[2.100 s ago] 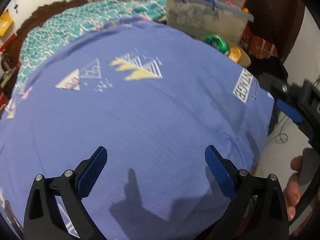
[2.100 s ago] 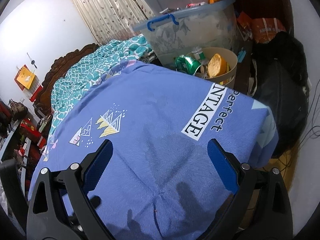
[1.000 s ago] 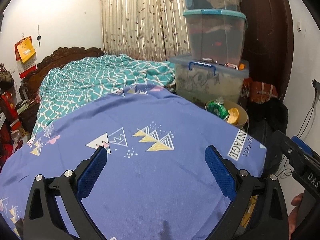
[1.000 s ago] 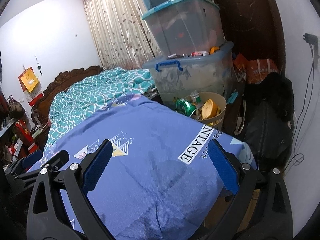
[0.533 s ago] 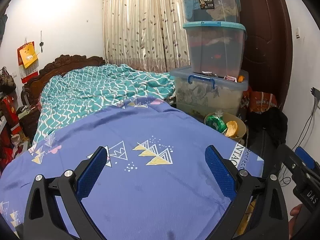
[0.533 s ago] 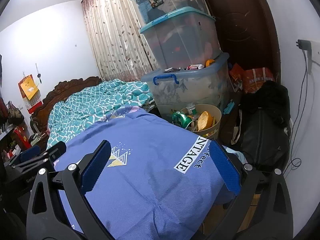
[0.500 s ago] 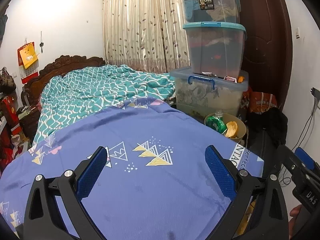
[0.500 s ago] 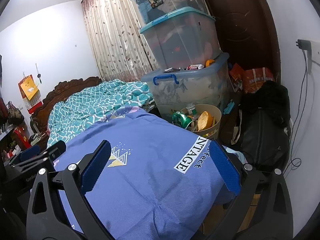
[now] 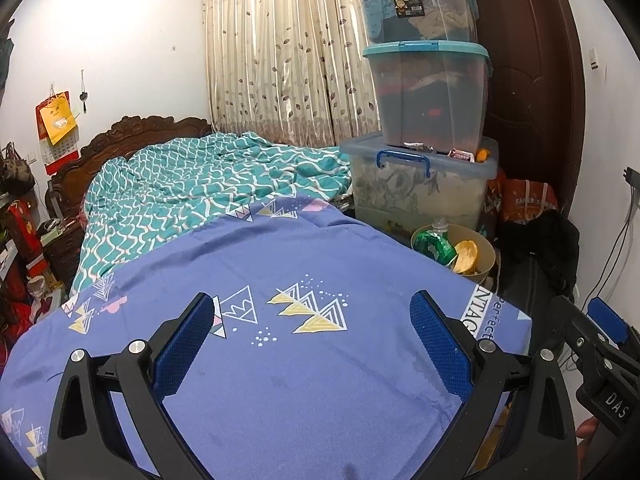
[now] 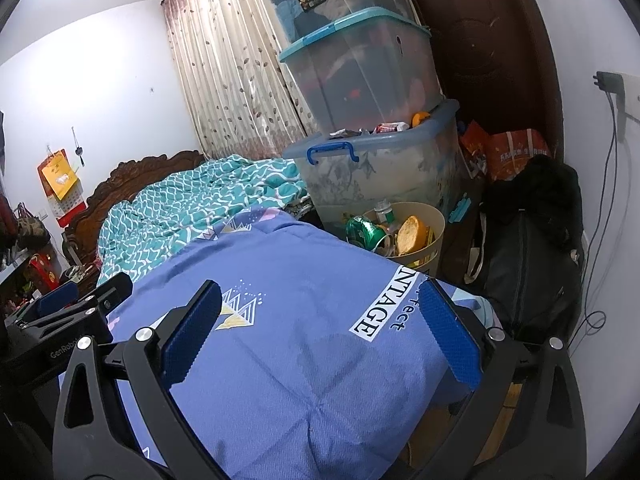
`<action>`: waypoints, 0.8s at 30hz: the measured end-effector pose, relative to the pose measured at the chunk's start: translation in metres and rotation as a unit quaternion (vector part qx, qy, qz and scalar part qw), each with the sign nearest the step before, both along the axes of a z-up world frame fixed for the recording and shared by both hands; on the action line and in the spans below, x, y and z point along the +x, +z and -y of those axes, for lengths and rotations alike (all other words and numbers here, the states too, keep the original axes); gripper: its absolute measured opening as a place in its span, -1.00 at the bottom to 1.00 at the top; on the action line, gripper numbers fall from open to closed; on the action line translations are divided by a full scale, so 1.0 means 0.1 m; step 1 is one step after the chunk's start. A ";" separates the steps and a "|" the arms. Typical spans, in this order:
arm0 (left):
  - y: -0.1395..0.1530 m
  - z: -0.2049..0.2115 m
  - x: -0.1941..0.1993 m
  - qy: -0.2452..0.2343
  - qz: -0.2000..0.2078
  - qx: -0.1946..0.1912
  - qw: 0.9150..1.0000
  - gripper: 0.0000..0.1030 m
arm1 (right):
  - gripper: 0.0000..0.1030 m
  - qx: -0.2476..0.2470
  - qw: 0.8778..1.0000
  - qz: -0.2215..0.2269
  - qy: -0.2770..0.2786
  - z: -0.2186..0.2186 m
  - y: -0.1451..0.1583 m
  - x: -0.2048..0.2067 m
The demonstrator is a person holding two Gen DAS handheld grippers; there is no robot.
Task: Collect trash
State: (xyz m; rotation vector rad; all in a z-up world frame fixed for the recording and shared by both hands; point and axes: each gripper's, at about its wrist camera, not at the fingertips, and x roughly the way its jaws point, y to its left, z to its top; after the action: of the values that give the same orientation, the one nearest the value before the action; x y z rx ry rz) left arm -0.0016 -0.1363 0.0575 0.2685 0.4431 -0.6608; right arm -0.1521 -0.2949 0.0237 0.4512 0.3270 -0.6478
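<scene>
A tan trash basket [image 9: 486, 254] stands on the floor beside the bed's far right corner, also in the right wrist view [image 10: 434, 224]. It holds a green crumpled can [image 10: 366, 232], an orange-yellow wrapper [image 10: 410, 236] and a small bottle [image 10: 384, 210]. My left gripper [image 9: 312, 340] is open and empty above the blue bedspread [image 9: 300, 400]. My right gripper [image 10: 320, 332] is open and empty above the same spread, near its right corner. No loose trash shows on the bed.
Three stacked plastic storage boxes [image 9: 424, 92] stand behind the basket, by a dark wooden door [image 9: 528, 80]. A black bag [image 10: 528, 248] and cables lie at the right wall. A teal quilt [image 9: 192, 184] covers the far bed. Clutter lines the left wall.
Both grippers have risen and tilted up from close over the bedspread, so the room and basket now show. Both stay open and empty.
</scene>
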 end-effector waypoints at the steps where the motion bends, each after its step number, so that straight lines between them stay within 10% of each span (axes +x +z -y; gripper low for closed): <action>1: 0.00 0.00 0.00 0.000 0.000 0.000 1.000 0.83 | 0.90 0.001 1.000 -0.001 0.000 -0.01 -0.01 0.00; 24: -0.06 0.06 -0.02 -0.009 0.001 0.011 1.000 0.83 | 0.90 0.010 1.000 -0.006 0.000 0.02 -0.07 0.04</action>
State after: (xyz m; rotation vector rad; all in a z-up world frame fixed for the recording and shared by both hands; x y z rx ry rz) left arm -0.0037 -0.1421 0.0510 0.2951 0.4461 -0.6730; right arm -0.1484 -0.2973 0.0171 0.4665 0.3442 -0.6473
